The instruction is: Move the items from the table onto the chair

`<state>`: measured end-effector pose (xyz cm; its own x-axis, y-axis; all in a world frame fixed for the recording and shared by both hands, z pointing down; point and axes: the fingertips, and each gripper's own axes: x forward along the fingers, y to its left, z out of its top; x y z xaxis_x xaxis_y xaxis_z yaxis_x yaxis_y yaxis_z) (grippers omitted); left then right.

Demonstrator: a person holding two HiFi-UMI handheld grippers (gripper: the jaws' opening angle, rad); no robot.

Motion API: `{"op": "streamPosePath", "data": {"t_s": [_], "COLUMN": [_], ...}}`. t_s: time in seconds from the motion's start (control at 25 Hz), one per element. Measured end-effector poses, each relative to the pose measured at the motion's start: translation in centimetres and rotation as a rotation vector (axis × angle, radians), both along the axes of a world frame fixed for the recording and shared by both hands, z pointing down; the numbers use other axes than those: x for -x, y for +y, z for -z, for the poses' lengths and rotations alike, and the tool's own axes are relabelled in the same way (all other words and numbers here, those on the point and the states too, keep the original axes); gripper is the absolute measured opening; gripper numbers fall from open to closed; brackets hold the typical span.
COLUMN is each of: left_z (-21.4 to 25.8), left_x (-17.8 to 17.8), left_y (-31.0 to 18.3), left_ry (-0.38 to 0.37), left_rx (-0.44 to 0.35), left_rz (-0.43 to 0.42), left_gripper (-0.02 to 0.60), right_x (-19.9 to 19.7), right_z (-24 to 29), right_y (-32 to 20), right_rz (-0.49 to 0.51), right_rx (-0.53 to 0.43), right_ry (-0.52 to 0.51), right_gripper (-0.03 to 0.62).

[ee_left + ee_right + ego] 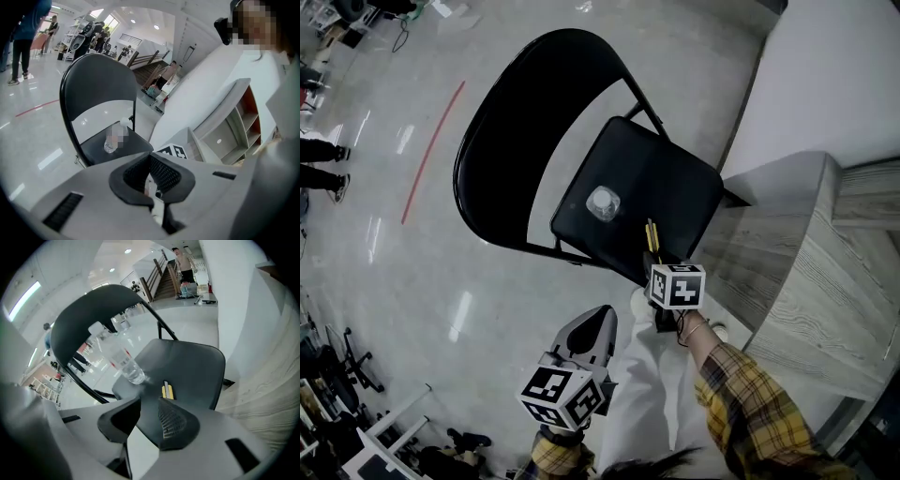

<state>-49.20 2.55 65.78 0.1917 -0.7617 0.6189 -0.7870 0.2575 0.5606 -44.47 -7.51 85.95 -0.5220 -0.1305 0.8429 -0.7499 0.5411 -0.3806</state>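
A black folding chair point(666, 183) stands on the floor below me. On its seat a clear water bottle point(602, 202) stands upright, and a yellow utility knife point(652, 234) lies near the seat's front edge. My right gripper point(659, 267) hovers just above the near end of the knife. In the right gripper view its jaws point(149, 401) are open and hold nothing, with the knife point(167, 391) and bottle point(123, 359) just beyond them. My left gripper point(598, 319) hangs lower, in front of the chair, shut and holding nothing. The left gripper view point(150, 157) shows the bottle point(111, 140) farther off.
A grey wood-grain table point(825, 272) stands to the right of the chair, touching its seat corner. A white partition point(825, 75) rises behind it. A red line point(431, 150) marks the shiny floor at left. People stand far off at the left edge point(319, 164).
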Motion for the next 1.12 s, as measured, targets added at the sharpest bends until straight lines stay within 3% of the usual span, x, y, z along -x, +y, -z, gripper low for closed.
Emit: {"op": "streamPosePath", "data": {"t_s": [0.4, 0.64, 0.84, 1.12], "left_z": [10.9, 18.2, 23.6, 29.6], "left_x": [-0.6, -4.3, -12.5, -30.6], "left_y": [-3.8, -5.1, -6.8, -8.4], "left_ry": [-0.131, -0.194, -0.233, -0.199], "left_rx": [-0.124, -0.205, -0.285, -0.388], "left_rz": [-0.042, -0.055, -0.135, -0.286], "left_gripper": [0.005, 0.005, 0.005, 0.005], "right_x": [0.9, -3.3, -12.0, -31.8], "right_z": [20.3, 31.1, 39.4, 48.2], "right_y": [3.4, 6.2, 5.5, 2.9], "right_rz": [0.021, 0.051, -0.024, -0.152], "right_rx": [0.007, -0.010, -0.086, -0.316], "right_ry": [-0.339, -0.524, -0.669, -0.708], "right_gripper": [0.127, 0.126, 0.127, 0.126]}}
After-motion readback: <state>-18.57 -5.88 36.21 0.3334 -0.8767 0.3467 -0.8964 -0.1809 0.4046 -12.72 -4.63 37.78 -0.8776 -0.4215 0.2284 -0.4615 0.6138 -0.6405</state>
